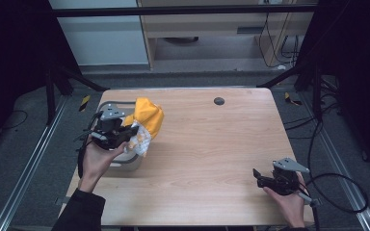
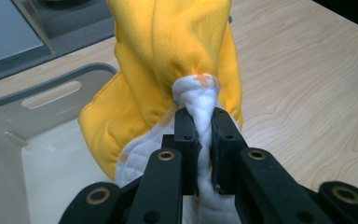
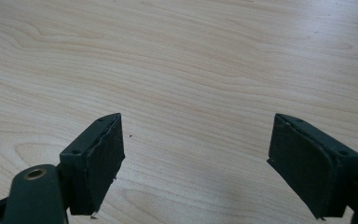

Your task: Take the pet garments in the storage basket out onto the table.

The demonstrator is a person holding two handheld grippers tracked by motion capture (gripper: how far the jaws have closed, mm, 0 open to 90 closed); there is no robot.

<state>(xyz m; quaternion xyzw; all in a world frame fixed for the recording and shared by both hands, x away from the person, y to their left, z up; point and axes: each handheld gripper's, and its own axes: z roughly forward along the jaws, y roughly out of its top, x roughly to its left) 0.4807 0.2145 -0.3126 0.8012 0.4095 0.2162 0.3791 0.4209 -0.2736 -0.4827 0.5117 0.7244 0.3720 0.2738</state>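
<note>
Left gripper (image 2: 204, 122): jaws pinching the yellow-and-white cloth (image 2: 177, 56) over the grey bin (image 2: 51, 93). Right gripper (image 3: 196, 158): jaws gaping wide, gripping nothing, hovering above the wooden table (image 3: 191, 56).

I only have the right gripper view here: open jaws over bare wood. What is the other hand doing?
Observer: The left hand-held gripper is shut on a yellow and white cloth, pinching a bunched white fold.
Operator: Where is that cloth?
Observer: Held up at the table's left side, above a grey bin.
Operator: Anything inside the bin?
Observer: The part seen in the left gripper view looks bare.
Operator: And my hand-held gripper?
Observer: The right hand-held gripper sits low near the table's near right corner, far from the cloth.
</note>
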